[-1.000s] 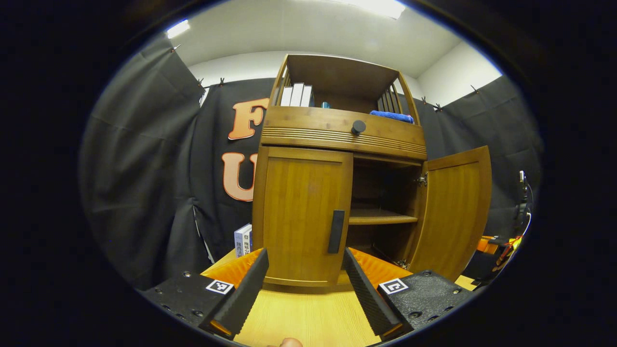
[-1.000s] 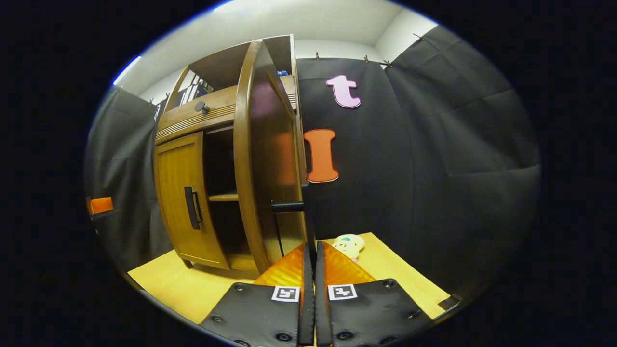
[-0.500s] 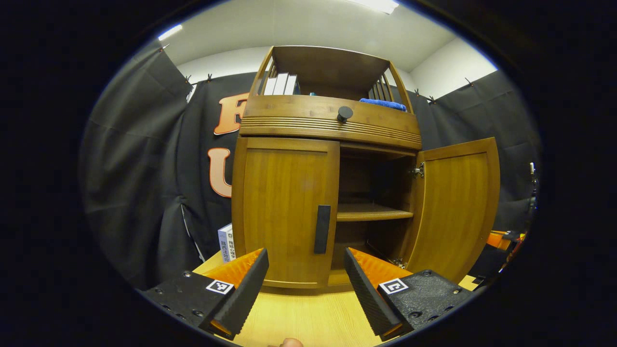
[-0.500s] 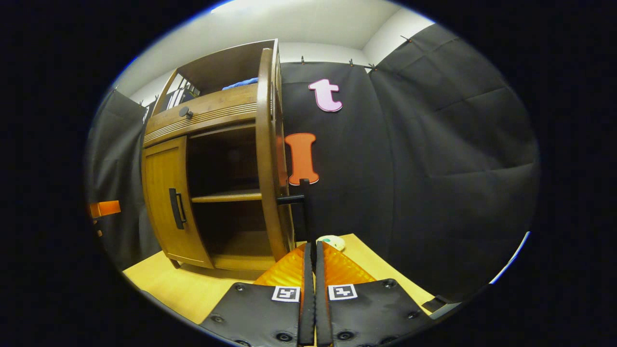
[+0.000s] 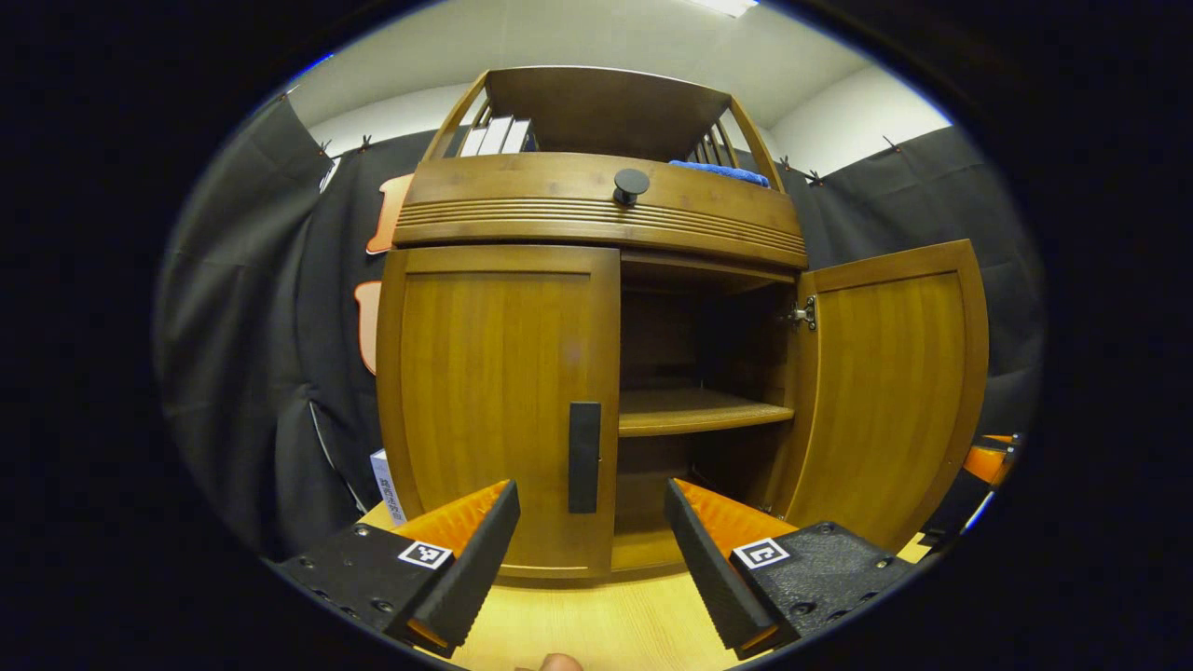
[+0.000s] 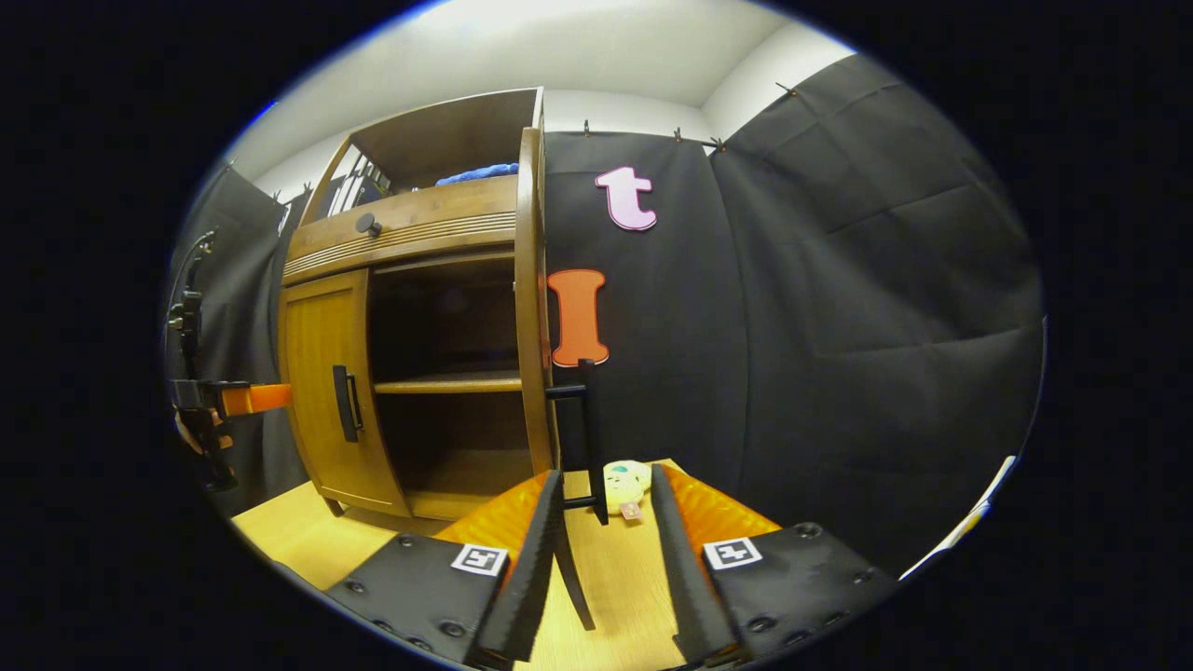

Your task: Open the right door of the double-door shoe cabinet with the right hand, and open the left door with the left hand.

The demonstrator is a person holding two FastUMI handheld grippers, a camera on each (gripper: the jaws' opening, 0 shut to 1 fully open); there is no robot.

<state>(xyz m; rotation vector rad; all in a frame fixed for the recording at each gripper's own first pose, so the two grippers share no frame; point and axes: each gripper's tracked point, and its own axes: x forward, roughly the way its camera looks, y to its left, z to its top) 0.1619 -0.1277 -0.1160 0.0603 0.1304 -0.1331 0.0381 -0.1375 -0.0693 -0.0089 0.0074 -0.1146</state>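
We hold the left gripper (image 5: pixel 587 559) spread wide, the left door's upright handle (image 5: pixel 584 457) dead ahead between our fingers, untouched.

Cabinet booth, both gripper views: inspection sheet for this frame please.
Surface: yellow wooden tabletop, cabinet standing on it.
Job's things: right door swung wide open; left door closed, black handle untouched.
Clutter: books and blue cloth on top shelf; box left of cabinet; small plush toy on table beyond the right door's handle.
Grippers: left gripper jaws open, facing the left door's handle; right gripper jaws open, at the right door's handle, not gripping.
Cables: nothing seen.
Surroundings: black cloth walls, white ceiling.
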